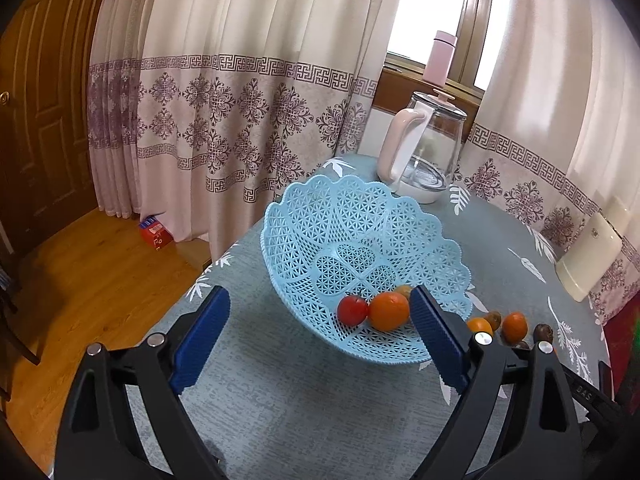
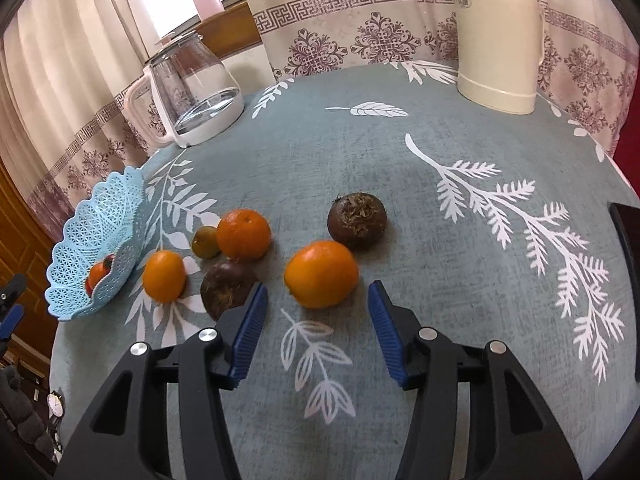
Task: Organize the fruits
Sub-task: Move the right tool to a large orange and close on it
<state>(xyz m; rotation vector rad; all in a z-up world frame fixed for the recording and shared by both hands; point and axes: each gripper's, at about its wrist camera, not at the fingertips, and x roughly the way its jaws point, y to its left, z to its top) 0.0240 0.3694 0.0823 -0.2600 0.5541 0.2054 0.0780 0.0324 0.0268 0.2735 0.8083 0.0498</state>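
Grey-blue leaf-print tablecloth (image 2: pixel 360 152) under both tools, patterned curtains behind. Right gripper (image 2: pixel 316 300) spread wide, empty; nearest orange (image 2: pixel 321 273) sits just ahead between its fingers, untouched. Dark brown fruit (image 2: pixel 357 220) just beyond; to the left, another dark fruit (image 2: pixel 224 288) hard by the left finger, then two more oranges and a small greenish fruit. Left gripper (image 1: pixel 320 312) also spread, empty, facing the blue lattice basket (image 1: pixel 360 216), which holds a tomato (image 1: pixel 352 310) and an orange (image 1: pixel 389 311). Risk: round fruit may roll off if pinched off-centre; left finger may nudge the neighbouring dark fruit.

Your left gripper (image 1: pixel 320 340) and right gripper (image 2: pixel 316 320) both sat low in frame, jaws spread wide, holding nothing.
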